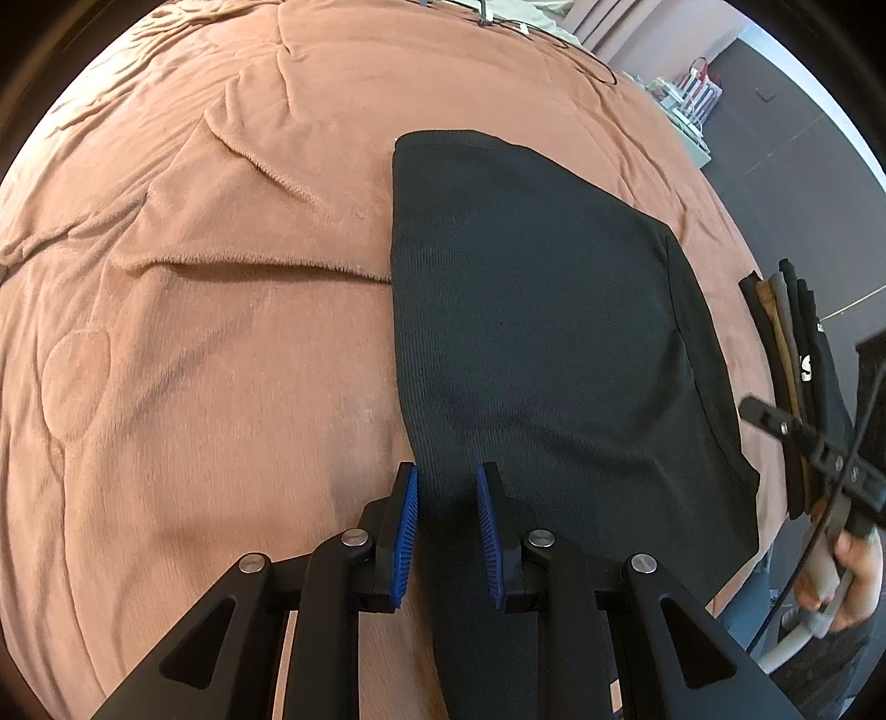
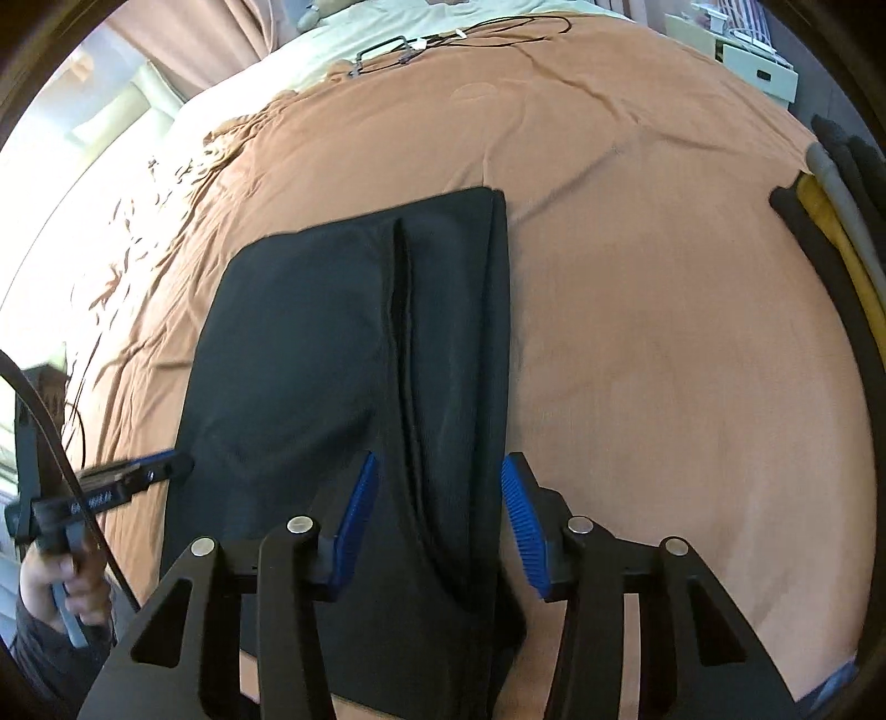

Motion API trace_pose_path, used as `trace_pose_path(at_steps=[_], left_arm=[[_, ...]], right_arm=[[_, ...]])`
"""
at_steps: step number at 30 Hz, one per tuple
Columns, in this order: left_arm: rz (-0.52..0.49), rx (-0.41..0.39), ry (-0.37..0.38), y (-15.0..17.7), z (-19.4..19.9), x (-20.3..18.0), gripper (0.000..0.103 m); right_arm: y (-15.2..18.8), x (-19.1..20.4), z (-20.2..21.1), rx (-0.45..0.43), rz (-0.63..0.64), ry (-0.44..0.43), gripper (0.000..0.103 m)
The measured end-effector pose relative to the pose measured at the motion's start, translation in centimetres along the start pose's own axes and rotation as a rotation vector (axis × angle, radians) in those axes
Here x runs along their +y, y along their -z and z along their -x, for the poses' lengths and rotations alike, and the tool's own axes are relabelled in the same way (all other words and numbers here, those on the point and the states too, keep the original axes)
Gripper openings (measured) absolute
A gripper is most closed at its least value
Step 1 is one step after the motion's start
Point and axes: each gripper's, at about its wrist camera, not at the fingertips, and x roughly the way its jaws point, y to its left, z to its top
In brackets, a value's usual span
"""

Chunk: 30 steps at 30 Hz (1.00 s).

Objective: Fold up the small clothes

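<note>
From the left wrist, the left gripper [image 1: 446,531] is hanging part open, gripping nothing, over the black ribbed garment [image 1: 554,343] lying on the rust blanket [image 1: 194,304]. From the right wrist, the right gripper [image 2: 440,520] is gaping wider, empty, straddling the garment's folded flap [image 2: 454,332]; a shallow pinch risks catching only one layer.

My left gripper [image 1: 446,531] over the near left edge of the garment [image 1: 542,332] lying on the bedspread [image 1: 194,249], my right gripper [image 2: 440,520] over its near right edge, folded clothes pile [image 1: 792,354] beside it on the right, cables [image 2: 487,27] at the far end.
</note>
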Motion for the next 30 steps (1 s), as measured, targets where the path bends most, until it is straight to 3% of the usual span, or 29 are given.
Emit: trace_pose_path(at_steps=[4, 8, 16, 18, 20, 30], left_arm=[[0.0, 0.001, -0.004, 0.7, 0.0, -0.1, 0.022], [0.005, -0.003, -0.009, 1.1, 0.1, -0.4, 0.022], [0.011, 0.007, -0.007, 1.3, -0.1, -0.5, 0.022], [0.009, 0.008, -0.011, 1.2, -0.2, -0.6, 0.022], [0.007, 0.008, -0.018, 1.2, -0.2, -0.8, 0.022], [0.014, 0.003, 0.017, 0.7, 0.5, -1.0, 0.022]], right_arm=[[1.4, -0.1, 1.3, 0.001, 0.006, -0.004, 0.044], [1.6, -0.7, 1.0, 0.008, -0.031, -0.018, 0.029], [1.5, -0.7, 0.7, -0.006, -0.055, -0.028, 0.028], [1.5, -0.6, 0.3, 0.003, -0.047, -0.019, 0.019], [1.4, -0.7, 0.0, 0.019, -0.046, -0.017, 0.003], [2.4, -1.2, 1.2, -0.006, -0.046, 0.025, 0.0]])
